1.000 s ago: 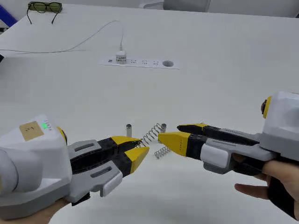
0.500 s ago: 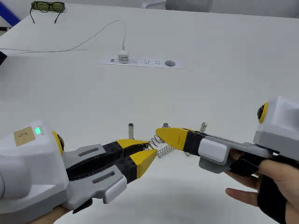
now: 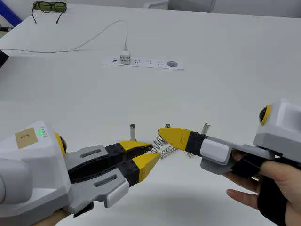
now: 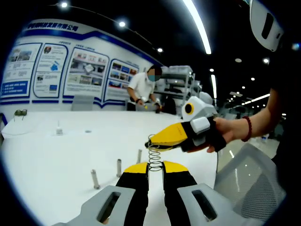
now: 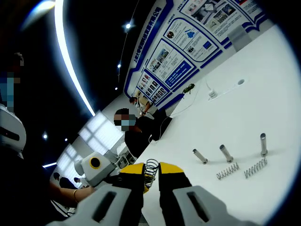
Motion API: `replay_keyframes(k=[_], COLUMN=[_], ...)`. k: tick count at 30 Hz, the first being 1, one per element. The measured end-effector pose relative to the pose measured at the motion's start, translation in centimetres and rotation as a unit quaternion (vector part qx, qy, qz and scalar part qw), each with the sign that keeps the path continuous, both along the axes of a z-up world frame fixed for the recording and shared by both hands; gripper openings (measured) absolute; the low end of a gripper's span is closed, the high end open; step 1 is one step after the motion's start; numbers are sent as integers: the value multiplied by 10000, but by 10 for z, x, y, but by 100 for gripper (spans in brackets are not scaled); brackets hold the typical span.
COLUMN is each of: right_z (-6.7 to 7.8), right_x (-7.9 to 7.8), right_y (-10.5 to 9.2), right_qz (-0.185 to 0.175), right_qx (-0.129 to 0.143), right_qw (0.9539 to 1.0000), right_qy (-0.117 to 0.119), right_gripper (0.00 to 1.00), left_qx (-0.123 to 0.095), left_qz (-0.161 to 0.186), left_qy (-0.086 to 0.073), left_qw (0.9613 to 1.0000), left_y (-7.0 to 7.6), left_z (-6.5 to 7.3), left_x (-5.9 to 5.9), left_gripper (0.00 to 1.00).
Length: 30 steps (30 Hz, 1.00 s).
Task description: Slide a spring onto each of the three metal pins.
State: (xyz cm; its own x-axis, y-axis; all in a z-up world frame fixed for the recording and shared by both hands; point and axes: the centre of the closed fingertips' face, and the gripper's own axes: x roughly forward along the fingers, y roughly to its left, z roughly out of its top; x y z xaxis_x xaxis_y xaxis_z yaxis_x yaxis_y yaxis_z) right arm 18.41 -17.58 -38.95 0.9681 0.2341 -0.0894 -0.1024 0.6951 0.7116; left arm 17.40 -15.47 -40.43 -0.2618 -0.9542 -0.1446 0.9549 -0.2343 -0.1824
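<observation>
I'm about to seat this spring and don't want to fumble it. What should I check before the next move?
1. Three pins upright and bare: ok.
2. Spring gripped: ok, the left gripper has one end and the right gripper the other.
3. Spring over a pin: not ok, it is held in the air, short of the pins.
4. Spring in line with a pin: cannot tell.
5. Spare springs ready: ok, two lie on the table beside the pins.

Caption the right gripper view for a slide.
Right gripper pinches a spring; three bare pins and two loose springs wait beyond.
</observation>
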Motion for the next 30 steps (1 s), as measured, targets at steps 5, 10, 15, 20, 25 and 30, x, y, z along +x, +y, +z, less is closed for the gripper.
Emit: replay_keyframes(k=[5, 10, 15, 20, 25, 30], right_z=[-1, -4, -8, -6, -8, -8], right_x=[1, 3, 5, 8, 10, 16], right_y=[1, 3, 5, 2, -6, -12], right_qz=[58, 104, 182, 140, 102, 63], right_qx=[-146, -329, -796, -1003, -1431, -1703], right_qw=[9999, 9994, 9965, 9947, 9894, 9853], right_qy=[9, 55, 162, 152, 199, 144], right_gripper=[12, 11, 11, 11, 11, 11], left_qx=[91, 262, 510, 788, 991, 1071], left_qz=[4, 24, 93, 126, 210, 307], left_qy=[-133, -208, -360, -786, -1193, -1308], left_qw=[9999, 9994, 9980, 9937, 9877, 9851], left_y=[0, 0, 0, 4, 9, 12], left_z=[-3, -8, -16, -29, -38, -42], left_x=[2, 4, 5, 7, 13, 14], left_gripper=[10, 11, 11, 14, 20, 26])
